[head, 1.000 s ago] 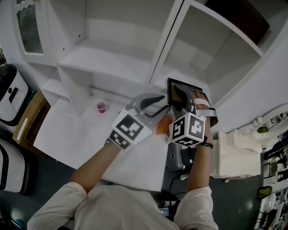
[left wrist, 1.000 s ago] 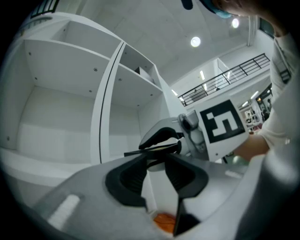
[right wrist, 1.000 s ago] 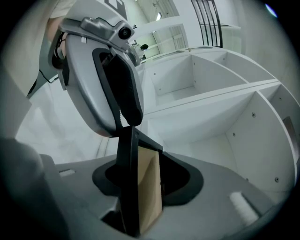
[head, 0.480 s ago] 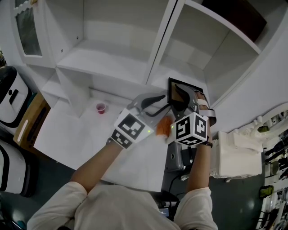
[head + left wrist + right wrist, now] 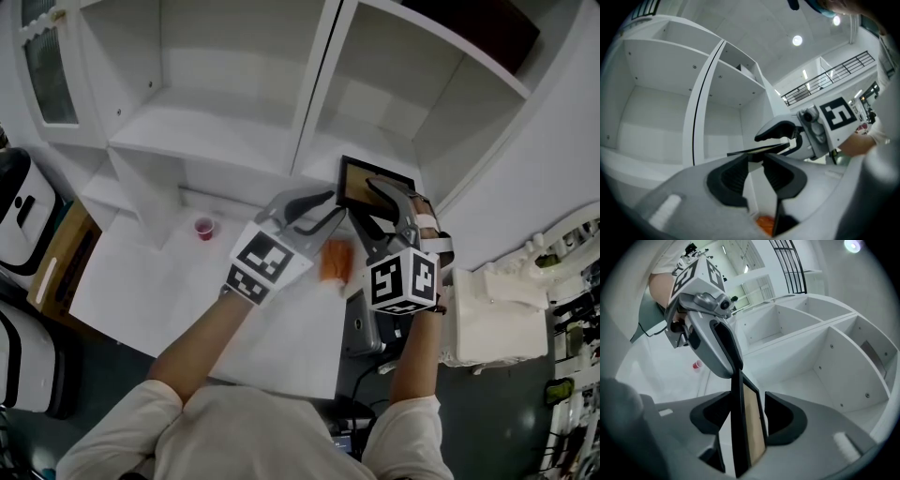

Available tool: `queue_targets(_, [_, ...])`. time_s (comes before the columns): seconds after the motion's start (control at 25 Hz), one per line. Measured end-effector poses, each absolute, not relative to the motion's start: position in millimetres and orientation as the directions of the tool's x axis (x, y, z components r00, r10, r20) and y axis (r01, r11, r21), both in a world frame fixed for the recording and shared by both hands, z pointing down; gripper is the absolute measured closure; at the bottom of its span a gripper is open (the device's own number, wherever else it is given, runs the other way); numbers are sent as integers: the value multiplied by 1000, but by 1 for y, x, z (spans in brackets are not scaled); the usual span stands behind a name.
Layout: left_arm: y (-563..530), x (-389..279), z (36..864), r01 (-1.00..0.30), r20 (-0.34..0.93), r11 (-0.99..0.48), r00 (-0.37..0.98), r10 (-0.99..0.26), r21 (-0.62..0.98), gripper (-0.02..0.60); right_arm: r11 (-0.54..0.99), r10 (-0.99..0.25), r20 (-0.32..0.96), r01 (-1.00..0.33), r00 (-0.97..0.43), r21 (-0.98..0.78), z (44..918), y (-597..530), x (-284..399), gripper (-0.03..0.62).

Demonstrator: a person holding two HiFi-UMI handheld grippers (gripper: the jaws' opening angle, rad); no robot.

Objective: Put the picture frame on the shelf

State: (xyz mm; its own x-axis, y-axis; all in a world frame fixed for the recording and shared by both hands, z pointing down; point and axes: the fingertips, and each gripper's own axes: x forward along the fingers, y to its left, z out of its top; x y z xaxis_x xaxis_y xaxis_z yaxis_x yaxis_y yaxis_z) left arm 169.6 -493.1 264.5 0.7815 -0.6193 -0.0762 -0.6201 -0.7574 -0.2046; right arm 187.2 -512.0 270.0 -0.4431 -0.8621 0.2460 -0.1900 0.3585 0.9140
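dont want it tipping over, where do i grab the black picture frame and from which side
The black-rimmed, tan-faced picture frame stands on edge at the front of the white shelf, so likely pinch its right-hand rail across the thin thickness, coming in from the open front.

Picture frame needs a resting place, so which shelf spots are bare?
Bare: left compartment's board, left of the divider; right compartment's floor behind the picture frame. Crowded: around the orange object on the counter.

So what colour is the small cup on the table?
Red; the cup shows best in the head view.
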Motion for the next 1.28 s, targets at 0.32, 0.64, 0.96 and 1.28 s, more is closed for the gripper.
queue_targets(0.32, [-497,172,272,-621,-51,-762,780,-623,-184,479,346,-857,145,-344,-495,873,257,-489,221,358])
queue_targets(0.64, [-499,178,268,-619,-50,-760,781,-623,-196,479,352,-863,8,-590,-506,727,248,-481,263,358])
queue_targets(0.96, [-501,179,265,-626,-63,-757,776,-627,-187,479,412,-868,-85,-804,-490,429,249,-482,305,398])
queue_targets(1.28, [-504,180,265,-634,-57,-749,769,-636,-194,485,432,-876,-59,-832,-479,348,261,-489,308,461])
